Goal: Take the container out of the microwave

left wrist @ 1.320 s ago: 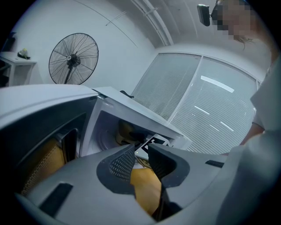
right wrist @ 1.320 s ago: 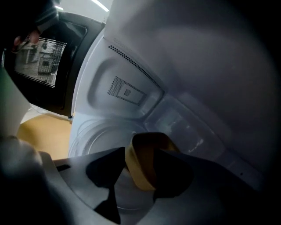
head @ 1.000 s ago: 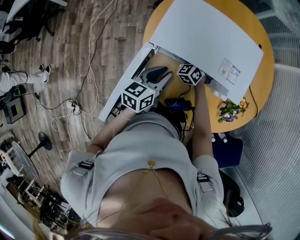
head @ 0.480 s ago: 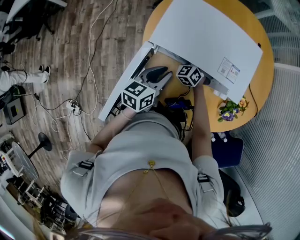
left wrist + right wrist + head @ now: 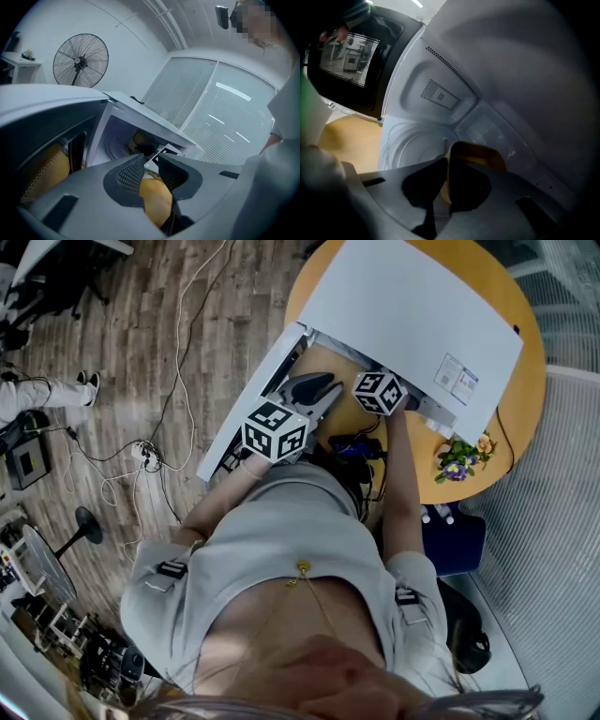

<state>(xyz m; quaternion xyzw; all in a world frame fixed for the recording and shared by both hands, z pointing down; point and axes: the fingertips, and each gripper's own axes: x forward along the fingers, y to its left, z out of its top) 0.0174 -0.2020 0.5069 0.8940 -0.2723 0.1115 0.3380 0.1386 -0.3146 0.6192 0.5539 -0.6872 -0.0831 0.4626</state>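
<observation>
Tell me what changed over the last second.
The right gripper closed its jaws on the wall of the yellow container inside the microwave; otherwise it barely shifted. Unchanged: the left gripper waits open and empty at the opening, the microwave door stands open, and the container is still inside.

Microwave [image 5: 412, 306] is set on the round surface [image 5: 532, 390], with its door [image 5: 242, 418] swung open to the left. Container [image 5: 480, 152] is placed inside the cavity, right of the turntable's [image 5: 410, 140] middle. Right gripper [image 5: 446, 164] is reached into the cavity, with the container's near wall caught between its jaws. Left gripper [image 5: 151, 160] is held outside, before the opening, beside the door. Flowers [image 5: 459, 460] are set on the surface, right of the microwave. Cables [image 5: 142, 452] are spread over the floor [image 5: 122, 362] at left.
</observation>
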